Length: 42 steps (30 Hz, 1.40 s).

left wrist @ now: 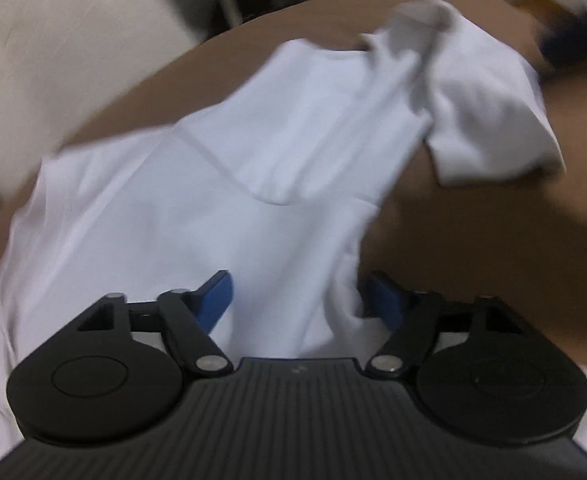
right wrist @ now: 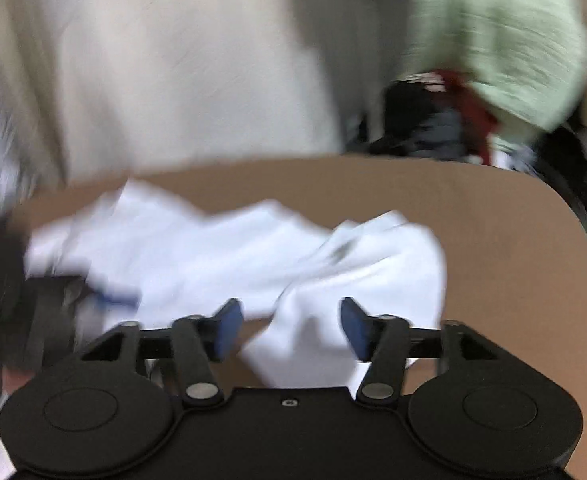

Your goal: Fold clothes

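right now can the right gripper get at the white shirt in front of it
Probably yes. The right gripper is open, with a fold of the white shirt already lying between its blue fingers on the brown table. Nothing blocks it, though the picture is blurred.

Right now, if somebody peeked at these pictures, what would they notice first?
A rumpled white cotton T-shirt sprawls across the brown tabletop, filling the middle. The left gripper and the right gripper, black with blue pads, both gape open over the cloth. A pale green ribbed garment hangs behind the table's far right.
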Tool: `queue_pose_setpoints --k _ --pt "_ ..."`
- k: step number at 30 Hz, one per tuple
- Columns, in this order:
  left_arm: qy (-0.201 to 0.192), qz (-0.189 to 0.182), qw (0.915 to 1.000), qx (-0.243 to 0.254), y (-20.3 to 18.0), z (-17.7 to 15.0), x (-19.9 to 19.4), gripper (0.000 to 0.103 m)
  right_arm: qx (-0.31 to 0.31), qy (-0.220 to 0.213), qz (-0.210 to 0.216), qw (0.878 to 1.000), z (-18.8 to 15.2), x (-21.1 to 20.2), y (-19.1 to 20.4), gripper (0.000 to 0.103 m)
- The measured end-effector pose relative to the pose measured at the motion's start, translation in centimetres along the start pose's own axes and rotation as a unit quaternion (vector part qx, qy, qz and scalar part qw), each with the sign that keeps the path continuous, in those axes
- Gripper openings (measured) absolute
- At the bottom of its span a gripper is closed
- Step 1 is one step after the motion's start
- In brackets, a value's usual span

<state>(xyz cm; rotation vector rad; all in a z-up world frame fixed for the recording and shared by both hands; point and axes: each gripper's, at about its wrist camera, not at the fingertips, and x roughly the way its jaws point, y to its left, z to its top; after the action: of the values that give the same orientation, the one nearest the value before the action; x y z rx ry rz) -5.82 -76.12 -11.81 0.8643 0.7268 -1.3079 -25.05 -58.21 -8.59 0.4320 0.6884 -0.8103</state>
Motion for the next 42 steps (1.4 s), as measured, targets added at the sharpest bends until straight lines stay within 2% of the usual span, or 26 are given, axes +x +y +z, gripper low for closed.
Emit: queue_pose_setpoints --k 2,5,6,7,8,9,11,13,15,16,19,22,24,26,27,28,29,30,33,34,36,38,39,40,41,42 --pt "0.008 -0.012 0.9982 -0.057 1.6 0.1 -0.1 0.072 -0.074 0.034 -0.031 0.996 -0.7 1.7 2.3 0.066" --pt "0.012 -0.02 0.9959 -0.087 2.8 -0.5 -0.5 0.066 -0.15 0.091 -0.073 0.982 -2.5 5.2 4.3 0.067" --pt "0.013 -0.023 0.9949 -0.097 3.3 -0.6 -0.6 0.066 -0.146 0.115 -0.07 0.98 -2.9 6.4 3.9 0.06" --pt "0.014 -0.026 0.9938 -0.107 3.7 -0.8 -0.7 0.066 -0.118 0.124 -0.065 0.983 -3.0 7.1 2.8 0.049" --pt "0.016 -0.025 0.9931 -0.114 3.7 -1.1 -0.8 0.066 -0.075 0.114 -0.061 0.989 -2.3 7.0 1.2 0.038" --pt "0.015 -0.022 0.9937 -0.109 3.5 -1.2 -1.0 0.067 -0.036 0.095 -0.079 0.992 -1.7 6.0 -0.4 0.011" --pt "0.014 -0.015 0.9957 -0.091 2.9 -1.4 -1.4 0.068 0.04 0.055 -0.117 0.991 -0.4 3.9 -3.4 0.012" --pt "0.013 -0.005 0.9981 -0.06 2.4 -1.8 -1.5 0.073 0.082 -0.003 -0.188 0.979 0.4 1.0 -5.8 0.012" --pt "0.009 -0.001 0.9991 -0.041 2.1 -2.2 -1.9 0.075 0.134 -0.043 -0.242 0.96 1.2 -1.3 -8.4 0.012" --pt "0.007 0.0 0.9995 -0.031 1.9 -2.4 -2.1 0.076 0.167 -0.054 -0.256 0.951 1.3 -2.0 -9.9 0.012" --pt "0.003 -0.027 0.9995 -0.02 2.8 -2.8 -3.1 0.076 0.264 -0.085 -0.292 0.915 1.6 -4.0 -14.4 0.012" --pt "-0.017 -0.048 0.9987 -0.002 4.6 -2.7 -4.7 0.076 0.293 -0.071 -0.317 0.899 1.0 -2.6 -16.0 0.015" --pt "-0.042 -0.028 0.9987 0.012 6.0 -2.3 -6.0 0.079 0.313 -0.061 -0.334 0.887 0.5 -1.7 -17.0 0.019" --pt "-0.059 -0.008 0.9982 -0.001 8.2 -1.4 -6.8 0.08 0.332 -0.051 -0.35 0.875 0.0 -0.8 -18.1 0.021" --pt "-0.068 0.002 0.9976 -0.007 9.3 -0.9 -7.2 0.082 0.341 -0.046 -0.358 0.868 -0.2 -0.4 -18.6 0.024" --pt "-0.07 0.007 0.9971 -0.027 10.7 -0.2 -7.3 0.085 0.351 -0.041 -0.366 0.861 -0.4 0.1 -19.1 0.04" --pt "-0.067 0.014 0.9966 -0.046 12.0 0.5 -7.1 0.085 0.358 -0.037 -0.375 0.854 -0.6 0.5 -19.5 0.05" --pt "-0.063 0.022 0.9957 -0.064 13.3 1.2 -6.8 0.085 0.351 -0.035 -0.391 0.85 -0.5 0.7 -19.4 0.066" --pt "-0.023 0.049 0.995 -0.084 16.3 3.8 -5.1 0.085 0.351 -0.04 -0.408 0.842 -0.5 0.2 -19.2 0.067" --pt "-0.026 0.057 0.9947 -0.081 16.8 4.5 -4.7 0.085 0.357 -0.049 -0.394 0.846 -0.5 -0.4 -19.1 0.067" --pt "-0.037 0.072 0.9941 -0.072 17.5 5.8 -3.6 0.085 0.377 -0.076 -0.331 0.862 -0.2 -1.8 -17.7 0.067" --pt "-0.042 0.079 0.9943 -0.059 17.6 6.7 -2.3 0.087 0.413 -0.102 -0.195 0.884 -0.2 -2.5 -16.2 0.067" --pt "-0.038 0.079 0.9947 -0.053 17.5 7.0 -1.5 0.088 0.429 -0.108 -0.119 0.889 -0.2 -2.4 -15.5 0.067" --pt "-0.016 0.08 0.9954 -0.051 17.1 7.0 -0.7 0.088 0.44 -0.09 -0.04 0.892 -0.2 -1.2 -14.8 0.067" --pt "0.006 0.08 0.9956 -0.048 16.6 7.1 0.1 0.088 0.447 -0.073 0.031 0.891 -0.3 -0.1 -14.0 0.067" --pt "0.05 0.086 0.9944 -0.035 15.9 7.1 1.5 0.087 0.443 -0.062 0.038 0.894 -0.3 0.7 -13.4 0.067"
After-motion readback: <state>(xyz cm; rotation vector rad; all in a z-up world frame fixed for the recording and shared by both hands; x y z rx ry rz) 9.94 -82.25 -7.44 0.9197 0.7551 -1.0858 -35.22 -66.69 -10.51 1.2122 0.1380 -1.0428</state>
